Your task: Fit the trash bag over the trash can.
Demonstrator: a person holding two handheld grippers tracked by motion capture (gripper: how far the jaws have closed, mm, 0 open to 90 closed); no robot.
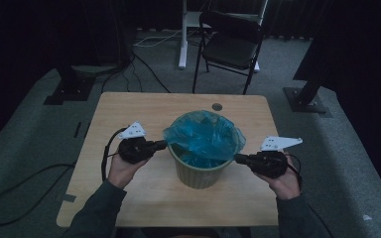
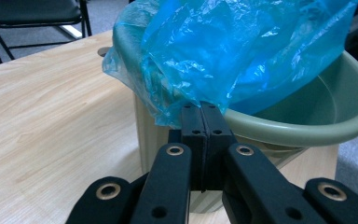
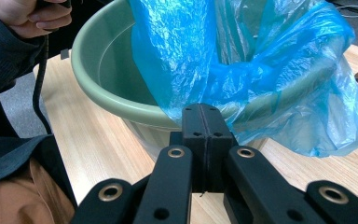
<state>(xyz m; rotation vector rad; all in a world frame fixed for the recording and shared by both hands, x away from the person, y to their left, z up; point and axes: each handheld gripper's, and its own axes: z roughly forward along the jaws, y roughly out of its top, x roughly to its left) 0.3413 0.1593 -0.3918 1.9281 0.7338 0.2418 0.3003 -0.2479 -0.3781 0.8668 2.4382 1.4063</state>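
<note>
Crinkled blue plastic bag [image 1: 204, 135] drapes round green bin [image 1: 198, 171]

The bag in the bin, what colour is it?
Translucent blue bag; clearest in the left gripper view.

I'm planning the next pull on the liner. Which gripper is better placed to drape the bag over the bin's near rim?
Probably the right gripper: it pinches the blue bag where it already overhangs the green bin rim. The left gripper pinches it too.
</note>
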